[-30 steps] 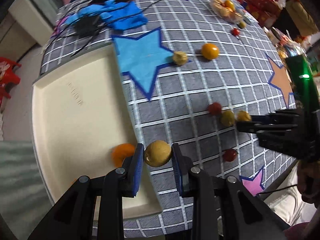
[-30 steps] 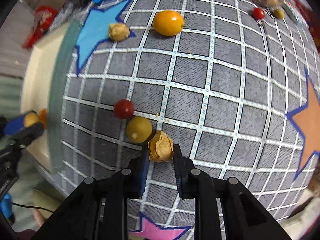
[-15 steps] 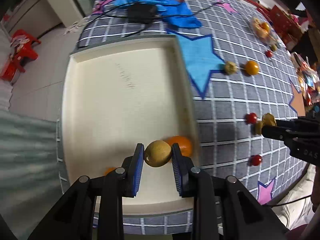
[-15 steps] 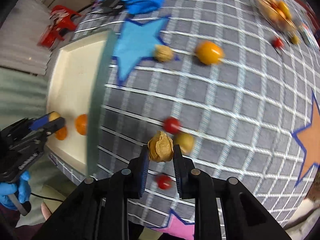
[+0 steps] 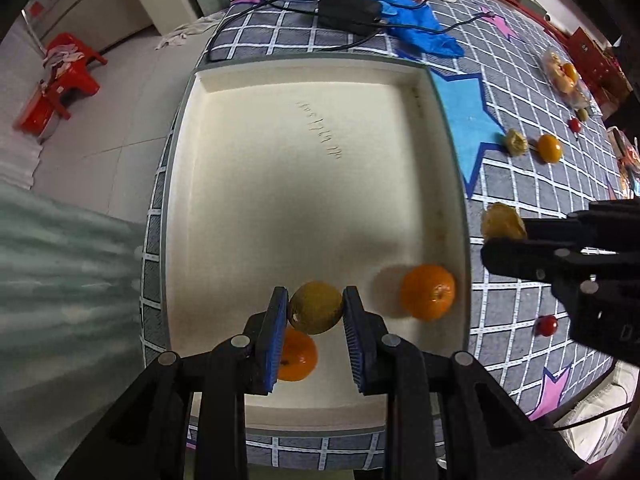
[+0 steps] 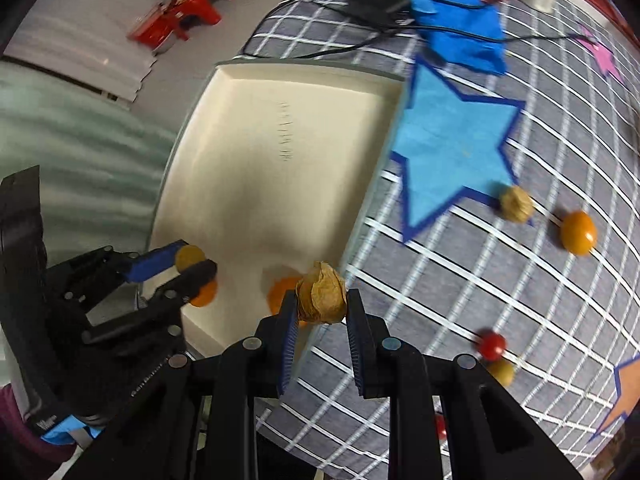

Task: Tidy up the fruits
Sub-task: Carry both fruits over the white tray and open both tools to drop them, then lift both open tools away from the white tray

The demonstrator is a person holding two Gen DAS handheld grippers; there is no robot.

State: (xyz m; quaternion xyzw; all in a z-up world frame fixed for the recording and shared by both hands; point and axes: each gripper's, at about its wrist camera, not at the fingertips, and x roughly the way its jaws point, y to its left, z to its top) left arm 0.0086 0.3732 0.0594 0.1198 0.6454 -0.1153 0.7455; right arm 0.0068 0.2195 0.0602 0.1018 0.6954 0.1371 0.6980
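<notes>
While held at bottom centre of the left wrist view, between blue-padded fingers (image 5: pixel 276 340), sits a round, olive-brown fruit (image 5: pixel 316 307); looks firm and smooth, likely light, best gripped across its widest part, as now. Left gripper (image 5: pixel 316 312) clenched on it, jaws parted only by the fruit's width, hovering over the lower part of a cream tray (image 5: pixel 304 184). Just below and partly behind the left pad, a small orange (image 5: pixel 298 356) lying on the tray floor. To lower right of centre, a second orange (image 5: pixel 428 291) resting close to the tray's right wall.

At bottom centre of the right wrist view, right gripper (image 6: pixel 321 312) grasping a papery husked fruit (image 6: pixel 321 298), tan and crinkled. Probably very light and crushable, so only gentle pressure on the husk's sides. Jaws narrowly spaced, pads touching the husk on both sides, poised above the tray's near right edge, not yet over its floor.

Further out on the grey checked tablecloth (image 6: pixel 480 280), at lower right: a red cherry tomato (image 6: pixel 491 346) touching a yellow-green one (image 6: pixel 502 372). Higher, at centre right, another husked fruit (image 6: pixel 516 204) near an orange tomato (image 6: pixel 578 232), beside a blue star (image 6: pixel 452 140). At upper right, blue gloves (image 6: pixel 452 12) and black cables (image 6: pixel 372 0). At upper left, a red stool (image 6: pixel 180 0) on the floor.
</notes>
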